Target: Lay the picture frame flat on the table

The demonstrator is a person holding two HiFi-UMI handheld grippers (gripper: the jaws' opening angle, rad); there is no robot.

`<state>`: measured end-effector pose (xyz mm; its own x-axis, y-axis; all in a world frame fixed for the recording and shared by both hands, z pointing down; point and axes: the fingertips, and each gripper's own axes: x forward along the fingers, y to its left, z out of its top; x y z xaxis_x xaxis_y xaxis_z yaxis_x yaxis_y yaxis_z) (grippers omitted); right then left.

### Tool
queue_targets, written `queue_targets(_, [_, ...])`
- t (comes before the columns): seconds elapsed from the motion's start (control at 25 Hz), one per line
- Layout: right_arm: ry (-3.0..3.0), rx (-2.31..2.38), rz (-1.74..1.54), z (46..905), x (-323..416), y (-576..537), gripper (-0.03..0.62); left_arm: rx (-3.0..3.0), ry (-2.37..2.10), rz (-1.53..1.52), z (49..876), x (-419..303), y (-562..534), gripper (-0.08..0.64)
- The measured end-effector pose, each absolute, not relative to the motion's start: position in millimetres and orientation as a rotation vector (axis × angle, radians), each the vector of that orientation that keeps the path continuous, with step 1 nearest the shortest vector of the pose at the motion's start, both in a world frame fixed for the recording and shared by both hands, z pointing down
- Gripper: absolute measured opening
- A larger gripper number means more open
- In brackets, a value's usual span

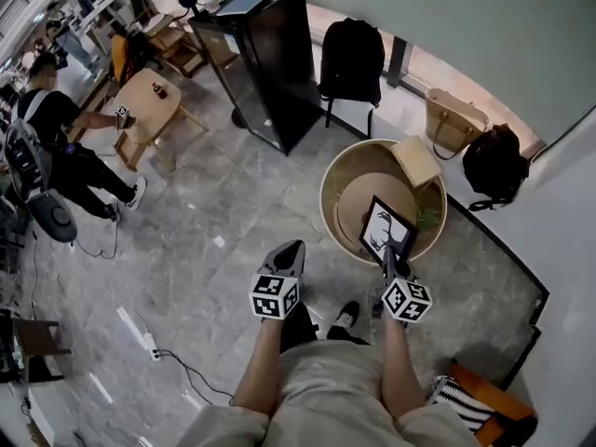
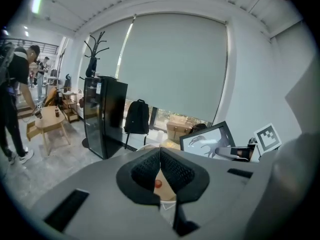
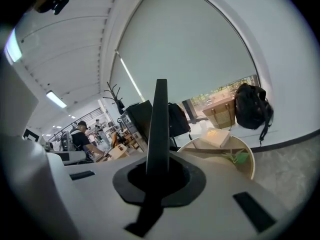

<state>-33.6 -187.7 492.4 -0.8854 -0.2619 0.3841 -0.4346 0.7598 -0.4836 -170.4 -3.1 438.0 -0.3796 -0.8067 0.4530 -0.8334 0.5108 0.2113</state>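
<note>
The black-rimmed picture frame (image 1: 386, 231) shows a dark drawing on white.

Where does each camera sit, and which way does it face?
Head view: on the person's head, looking down at the round table; shows their legs, left gripper and right gripper.
Left gripper view: on the left gripper, facing the black cabinet; shows its shut jaws.
Right gripper view: on the right gripper, facing the table; its jaws clamp the picture frame edge-on.
Shared: head and left gripper views show the frame's picture face.
</note>
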Motion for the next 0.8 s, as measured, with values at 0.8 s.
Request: queue_targets(0.8, [-2.234,1.374,1.631,602,-74,-179,0.040,1.857,-1.652,0.382,529,-327,-123,0.021])
